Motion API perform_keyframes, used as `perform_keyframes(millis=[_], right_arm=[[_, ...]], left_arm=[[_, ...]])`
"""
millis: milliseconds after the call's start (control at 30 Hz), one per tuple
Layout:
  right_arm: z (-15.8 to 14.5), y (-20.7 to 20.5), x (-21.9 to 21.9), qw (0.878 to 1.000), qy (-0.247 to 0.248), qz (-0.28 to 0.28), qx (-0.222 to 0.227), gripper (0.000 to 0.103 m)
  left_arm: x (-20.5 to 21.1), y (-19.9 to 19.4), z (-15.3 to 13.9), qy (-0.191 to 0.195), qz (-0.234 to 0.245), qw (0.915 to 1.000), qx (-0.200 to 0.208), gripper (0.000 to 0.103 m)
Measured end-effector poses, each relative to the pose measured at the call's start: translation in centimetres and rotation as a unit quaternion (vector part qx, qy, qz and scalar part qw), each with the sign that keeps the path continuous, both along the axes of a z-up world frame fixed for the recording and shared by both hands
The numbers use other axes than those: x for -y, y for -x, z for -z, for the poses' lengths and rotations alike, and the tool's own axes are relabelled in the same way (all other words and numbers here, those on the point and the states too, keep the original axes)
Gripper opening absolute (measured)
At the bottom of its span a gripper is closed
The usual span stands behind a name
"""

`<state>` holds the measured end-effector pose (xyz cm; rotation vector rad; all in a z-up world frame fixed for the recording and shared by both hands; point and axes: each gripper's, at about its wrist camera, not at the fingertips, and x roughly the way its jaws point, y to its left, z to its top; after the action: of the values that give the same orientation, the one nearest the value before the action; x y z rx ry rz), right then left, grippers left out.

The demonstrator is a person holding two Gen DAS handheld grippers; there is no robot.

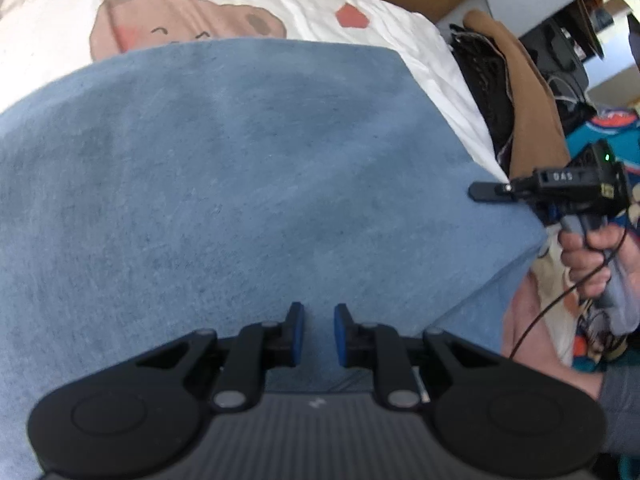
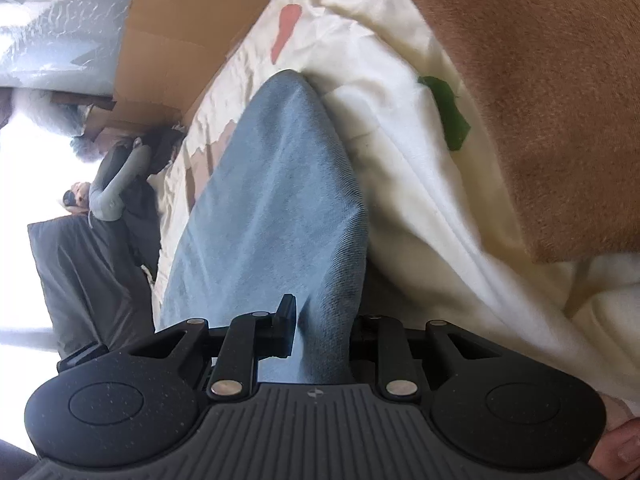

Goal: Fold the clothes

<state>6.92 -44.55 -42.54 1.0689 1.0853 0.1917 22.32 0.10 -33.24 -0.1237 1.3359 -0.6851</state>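
Denim-blue cloth (image 1: 248,184), a soft, finely flecked garment folded into a broad flat panel, lies on the cream bedsheet (image 1: 304,4) printed with a pink cartoon animal. In our left wrist view its straight far edge runs across the picture; in our right wrist view its long axis runs away from us to a rounded tip. Our left gripper (image 1: 319,334) hovers over the cloth, blue pads slightly apart with nothing between them. Our right gripper (image 2: 320,326) pinches the cloth's near edge between its pads. Brown fuzzy fabric (image 2: 540,92) lies beside the sheet, with cardboard (image 2: 180,40) behind.
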Motion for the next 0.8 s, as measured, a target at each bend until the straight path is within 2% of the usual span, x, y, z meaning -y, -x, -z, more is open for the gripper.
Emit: perform_keyframes(millis=[133, 167, 233, 333, 533, 800], right_arm=[[0.2, -0.2, -0.1, 1.0, 0.003, 0.001, -0.003, 0.023], [0.2, -0.2, -0.2, 1.0, 0.004, 0.001, -0.003, 0.021], [0.1, -0.3, -0.2, 1.0, 0.007, -0.001, -0.003, 0.01], [-0.4, -0.2, -0.3, 1.0, 0.01, -0.007, 0.0, 0.008], [-3.1, -0.4, -1.3, 1.0, 0.027, -0.016, 0.004, 0.007], [-7.8, -1.0, -3.3, 0.996, 0.079, -0.036, 0.008, 0.007]], left_arm=[[0.1, 0.3, -0.1, -0.001, 0.011, 0.9999, 0.007, 0.017], [0.1, 0.3, 0.0, 0.001, 0.01, 0.9999, 0.006, 0.017], [0.1, 0.2, 0.1, 0.004, 0.009, 1.0, 0.003, 0.017], [0.0, 0.0, 0.1, 0.005, 0.011, 0.9999, 0.001, 0.017], [-0.3, 0.1, 0.1, 0.009, 0.012, 0.9999, 0.001, 0.017], [-1.0, 0.8, 0.5, 0.018, 0.004, 0.9998, 0.007, 0.016]])
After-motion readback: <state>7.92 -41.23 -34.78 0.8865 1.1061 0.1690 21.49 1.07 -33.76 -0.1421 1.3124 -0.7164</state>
